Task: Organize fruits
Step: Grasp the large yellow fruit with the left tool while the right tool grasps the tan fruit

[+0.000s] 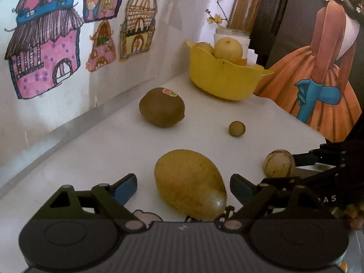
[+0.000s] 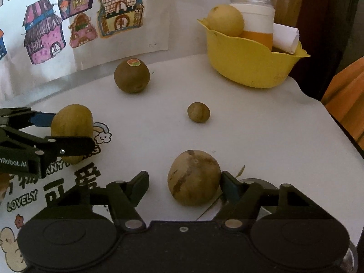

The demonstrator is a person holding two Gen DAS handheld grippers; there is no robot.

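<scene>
A yellow oval fruit (image 1: 190, 184) lies on the white worktop (image 1: 91, 159); a brown stickered kiwi (image 1: 162, 107) at twelve o'clock, small round fruit (image 1: 237, 129) at one, yellow bowl (image 1: 224, 77) of pears beyond, mottled round fruit (image 2: 193, 177) at three.

Yellow bowl (image 1: 224, 77), brown kiwi (image 1: 162, 107), white table (image 1: 95, 159).

I'm looking at dim, soft indoor light here, brightest on the far wall (image 1: 173, 18) and washing the white table (image 1: 95, 154) pale, with only faint shadows under the fruit. Both fisheye views bend hard at the edges and go black in the corners. Detail is soft and grainy, and my near gripper housings sit dark.
</scene>
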